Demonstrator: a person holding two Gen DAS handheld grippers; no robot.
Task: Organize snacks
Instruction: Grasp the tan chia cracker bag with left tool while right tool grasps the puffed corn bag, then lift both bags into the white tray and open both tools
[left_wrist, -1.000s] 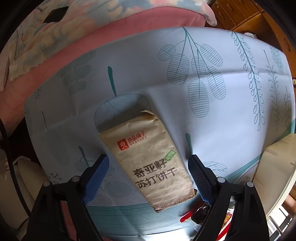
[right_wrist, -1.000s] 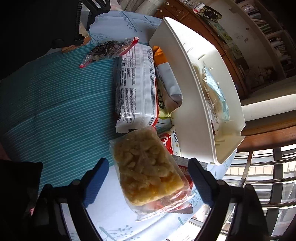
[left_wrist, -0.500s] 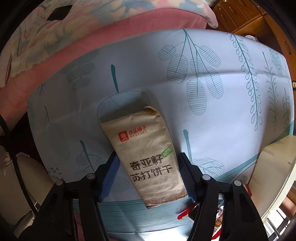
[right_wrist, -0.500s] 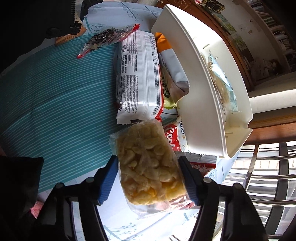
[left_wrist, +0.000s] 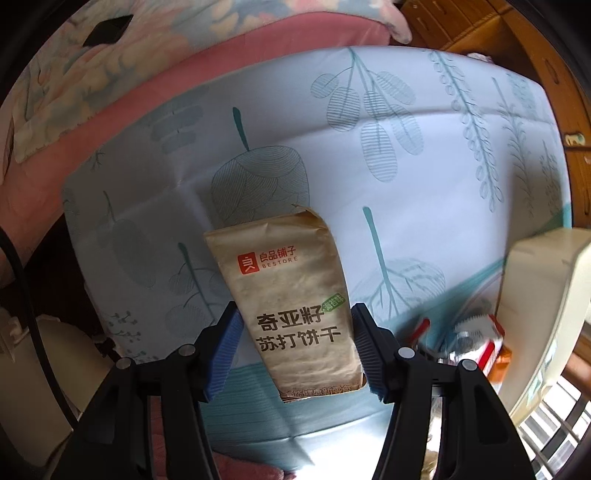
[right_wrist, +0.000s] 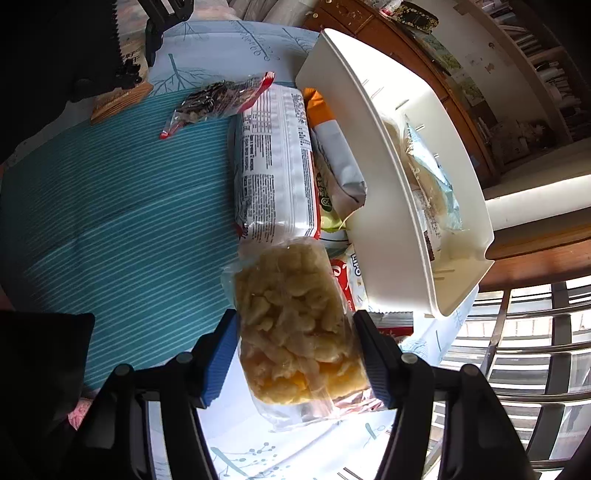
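A brown paper cracker packet (left_wrist: 295, 302) printed with Chinese characters and a red logo is gripped between the 2 blue pads of the left gripper (left_wrist: 297, 349); its lower part sits between the fingers and its upper end points away from the camera. The jaws have just been closing and are pressed against both long edges of the packet. Behind the packet a pale tablecloth (left_wrist: 424, 192) with a leaf print is seen, with a pink cover (left_wrist: 229, 51) beyond it

A clear bag of yellow puffed snacks (right_wrist: 295, 325) is held by the right gripper (right_wrist: 295, 352), its jaws having just been closing; both pads are set against the bag's sides, and its upper end reaches forward past the fingertips. Just beyond the bag a white packet with printed text (right_wrist: 275, 166) is laid on a teal striped cloth (right_wrist: 118, 221). Beside that packet a grey and orange packet (right_wrist: 336, 155) is seen, touching the wall of a white bin (right_wrist: 373, 177), which is tilted. A pale blue packet (right_wrist: 432, 177) is seen inside the bin. A small clear packet with dark contents (right_wrist: 218, 99) lies further off on the striped cloth. A red and white packet (right_wrist: 351, 280) is partly covered by the snack bag and the bin
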